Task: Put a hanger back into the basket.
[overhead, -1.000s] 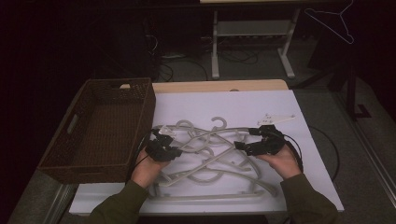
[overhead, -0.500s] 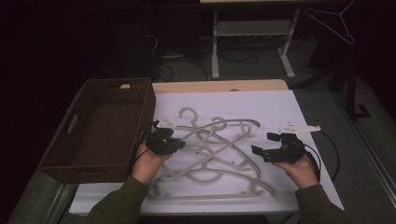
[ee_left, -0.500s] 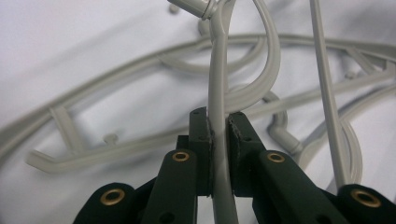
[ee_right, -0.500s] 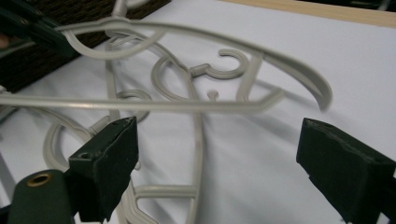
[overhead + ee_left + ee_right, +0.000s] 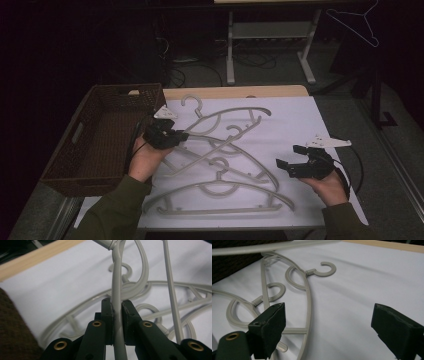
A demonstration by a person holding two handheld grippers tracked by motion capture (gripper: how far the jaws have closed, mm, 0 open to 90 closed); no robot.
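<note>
One hanger [image 5: 117, 290] clamped in left tongs [image 5: 117, 308]; right tongs [image 5: 327, 330] agape.

Left claw [image 5: 176, 136] clamped, right claw [image 5: 289, 156] wide open.

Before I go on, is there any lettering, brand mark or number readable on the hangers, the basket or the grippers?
None: no word, number or sign can be read in any view.
Grey hanger clamped in the left gripper: plain plastic.
Wicker basket: no label shows.
Open right gripper and white table cover: unmarked.
</note>
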